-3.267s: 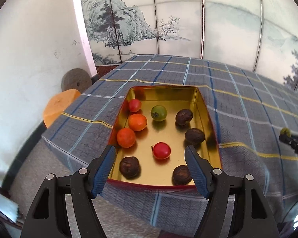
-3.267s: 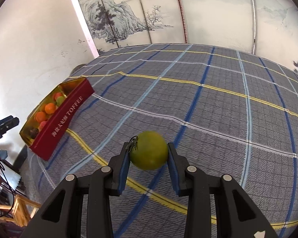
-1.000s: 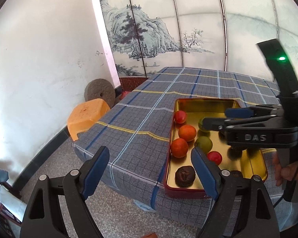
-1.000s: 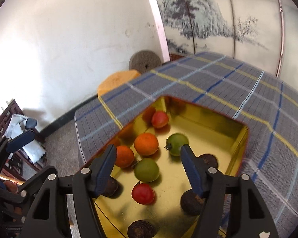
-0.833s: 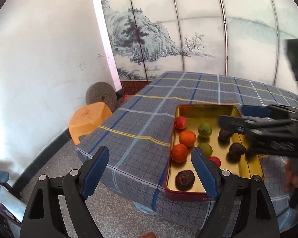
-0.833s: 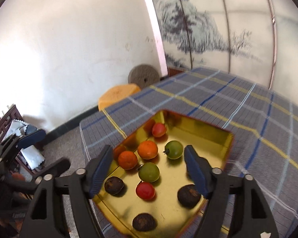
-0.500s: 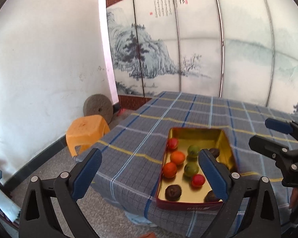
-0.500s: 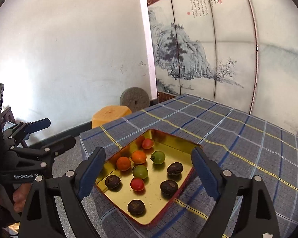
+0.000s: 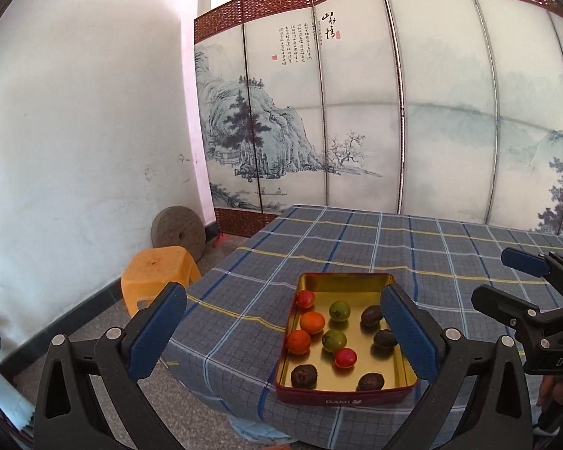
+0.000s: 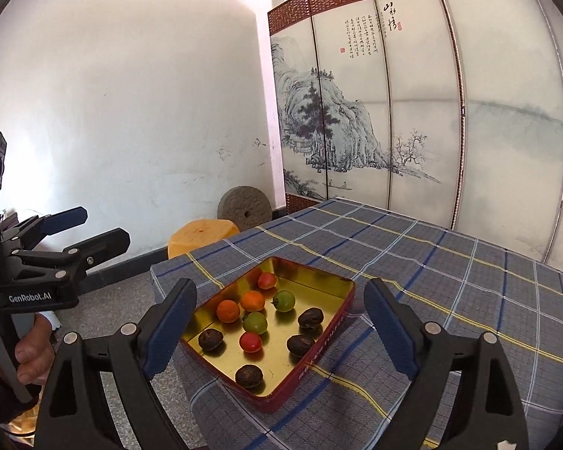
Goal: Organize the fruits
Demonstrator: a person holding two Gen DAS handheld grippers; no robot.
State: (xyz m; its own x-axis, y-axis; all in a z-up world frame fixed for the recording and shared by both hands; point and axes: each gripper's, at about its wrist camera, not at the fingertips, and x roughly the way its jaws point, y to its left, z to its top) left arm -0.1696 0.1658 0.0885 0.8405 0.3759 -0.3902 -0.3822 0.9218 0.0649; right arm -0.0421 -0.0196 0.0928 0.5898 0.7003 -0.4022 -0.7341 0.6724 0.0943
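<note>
Both grippers are hanging in the air short of the table, each with its jaws spread wide and nothing between them. The left gripper (image 9: 283,322) is framing the tin (image 9: 356,398) from the table's near end; its blue pads (image 9: 157,332) are touching nothing. The right gripper (image 10: 279,322) is looking at the same tin (image 10: 315,356) from a corner, also gripping nothing and touching nothing. Each gripper is showing in the other's view: the right one at the right edge of the left view, the left one at the left edge of the right view, held in a hand (image 10: 32,356). The tin, red outside and gold inside, is sitting on the plaid cloth (image 9: 356,247) near the table's end. Nine fruits are lying in it, apart from one another or nearly so. Along its left side are sitting a red fruit (image 9: 305,298) at the far corner, then two orange fruits (image 9: 312,322). In the middle are lying two green fruits (image 9: 339,311) and a second red one (image 9: 345,357). Four dark wrinkled fruits (image 9: 371,315) are lying along the right side and the near end. Beside the table an orange stool (image 9: 157,275) is standing in front of a millstone (image 9: 178,233) that is leaning at the wall. A painted screen (image 9: 356,120) is standing behind the table.
</note>
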